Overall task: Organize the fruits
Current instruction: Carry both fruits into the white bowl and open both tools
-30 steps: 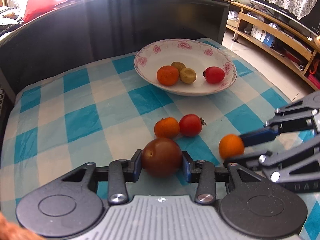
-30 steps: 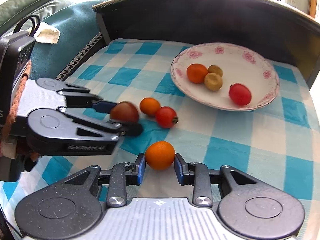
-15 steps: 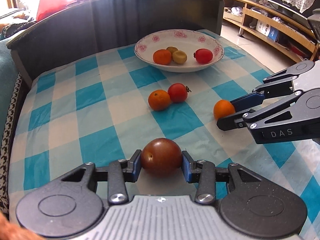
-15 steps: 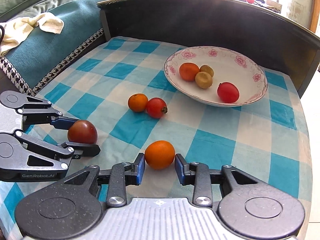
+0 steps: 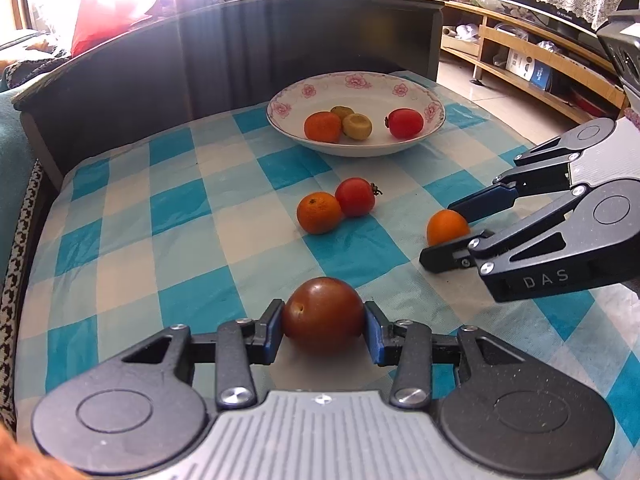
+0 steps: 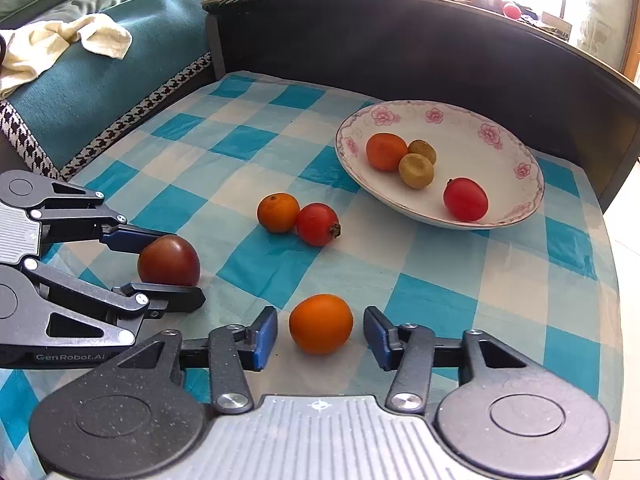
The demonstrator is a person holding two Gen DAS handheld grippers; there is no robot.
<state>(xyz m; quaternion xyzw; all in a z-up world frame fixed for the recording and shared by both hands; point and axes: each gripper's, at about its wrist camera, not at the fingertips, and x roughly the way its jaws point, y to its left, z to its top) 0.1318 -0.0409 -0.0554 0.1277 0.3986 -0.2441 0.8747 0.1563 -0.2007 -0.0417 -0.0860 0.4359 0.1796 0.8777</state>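
Note:
My left gripper [image 5: 323, 330] is shut on a dark red tomato [image 5: 322, 315], low over the checked cloth; it also shows in the right wrist view [image 6: 168, 262]. My right gripper [image 6: 320, 334] is open, its pads apart from the orange [image 6: 321, 323] that rests on the cloth between them; the orange also shows in the left wrist view [image 5: 447, 227]. A flowered white bowl [image 6: 516, 148] at the far side holds an orange, two yellow-green fruits and a red tomato [image 6: 465, 199]. A small orange [image 6: 278, 213] and a red tomato [image 6: 318, 224] lie touching mid-table.
A dark curved wall [image 6: 420, 52] rings the table's far side. A teal sofa with a white cloth [image 6: 68, 46] lies to the left. Wooden shelves [image 5: 532, 76] stand to the right beyond the table edge.
Both grippers drew back from the bowl toward the near edge and sank to the cloth. The right jaws opened and let go of the orange. The left stays shut on the dark tomato.

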